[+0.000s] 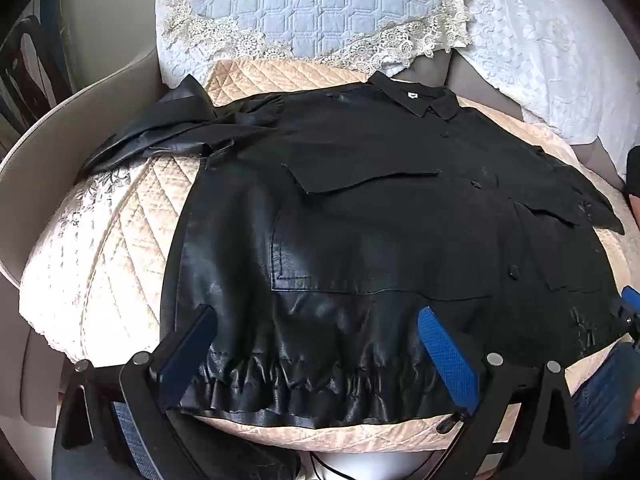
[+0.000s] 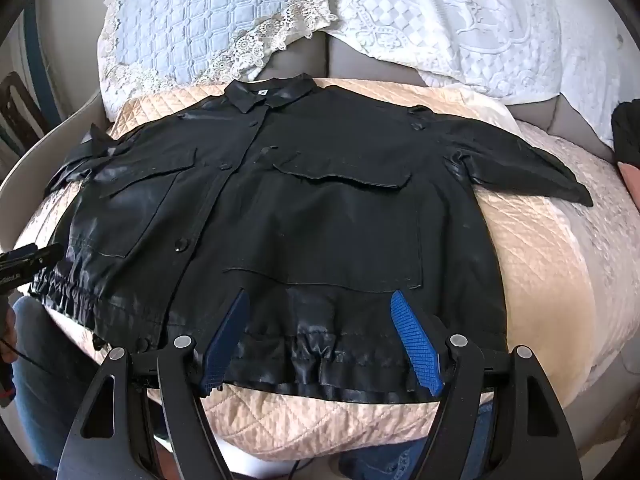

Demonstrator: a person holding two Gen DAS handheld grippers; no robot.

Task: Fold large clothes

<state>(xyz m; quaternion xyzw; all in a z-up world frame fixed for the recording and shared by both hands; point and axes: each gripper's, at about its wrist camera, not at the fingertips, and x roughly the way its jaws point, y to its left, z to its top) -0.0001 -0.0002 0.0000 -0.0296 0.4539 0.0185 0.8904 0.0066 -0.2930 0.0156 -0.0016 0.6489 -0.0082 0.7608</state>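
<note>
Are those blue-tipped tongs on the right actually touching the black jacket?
Cannot tell. In the right wrist view the right tongs stand open over the jacket's gathered hem, but that view shows neither contact nor a gap plainly.

No words or numbers can be read. The black jacket (image 2: 280,208) has a small white tag (image 2: 263,92) inside its collar with a dark mark, too small to read. The left gripper (image 2: 24,260) has tiny blurred letters.
</note>
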